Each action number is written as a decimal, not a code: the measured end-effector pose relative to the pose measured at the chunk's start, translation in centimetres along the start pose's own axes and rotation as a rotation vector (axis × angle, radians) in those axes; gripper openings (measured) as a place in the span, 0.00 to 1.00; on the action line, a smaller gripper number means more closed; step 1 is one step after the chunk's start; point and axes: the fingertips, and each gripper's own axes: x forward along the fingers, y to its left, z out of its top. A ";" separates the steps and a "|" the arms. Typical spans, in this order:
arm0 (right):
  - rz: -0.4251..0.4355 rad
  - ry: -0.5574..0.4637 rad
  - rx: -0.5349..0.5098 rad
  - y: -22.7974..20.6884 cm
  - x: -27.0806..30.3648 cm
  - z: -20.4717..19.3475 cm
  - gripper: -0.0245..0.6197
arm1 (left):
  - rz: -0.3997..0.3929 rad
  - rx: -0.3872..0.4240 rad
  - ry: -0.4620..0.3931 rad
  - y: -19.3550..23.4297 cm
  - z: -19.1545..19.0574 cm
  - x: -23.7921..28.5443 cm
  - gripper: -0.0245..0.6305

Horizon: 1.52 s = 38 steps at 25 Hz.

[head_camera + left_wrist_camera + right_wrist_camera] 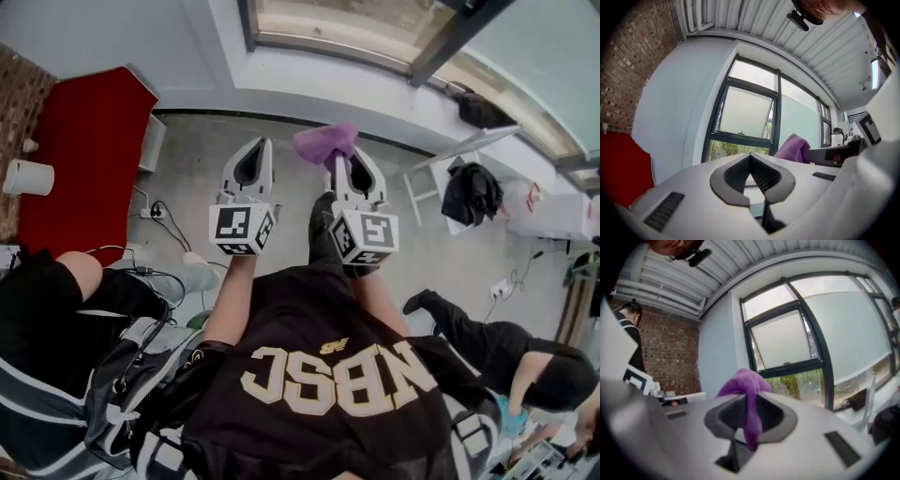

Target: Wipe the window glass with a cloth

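Note:
A purple cloth (pixel 324 142) is bunched at the tip of my right gripper (pixel 345 156), which is shut on it. In the right gripper view the cloth (pixel 746 386) hangs down between the two jaws of that gripper (pixel 749 405). My left gripper (pixel 255 144) is held beside it, a little to the left, with its jaws shut on nothing; its tips (pixel 750 157) meet. Both grippers point at the dark-framed window (pixel 747 112), whose tilted pane (pixel 783 341) stands ahead, apart from the cloth. The cloth (pixel 793 147) also shows at the right of the left gripper view.
A red panel (pixel 89 159) and a white paper roll (pixel 28 176) are at the left by a brick wall (pixel 633 61). Cables and a socket strip (pixel 155 212) lie on the floor. A black bag (pixel 473 192) rests on a white stand. People sit at the left and lower right (pixel 525 361).

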 end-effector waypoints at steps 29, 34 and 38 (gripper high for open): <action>0.004 0.053 0.111 -31.1 35.9 4.9 0.15 | -0.083 0.070 0.104 -1.0 -0.3 49.6 0.06; -0.005 0.019 0.076 -30.7 41.3 5.4 0.15 | -0.088 0.083 0.111 3.2 -0.8 51.1 0.06; 0.045 0.016 0.122 -27.1 47.7 4.2 0.15 | -0.085 0.137 0.115 8.3 -0.4 51.1 0.06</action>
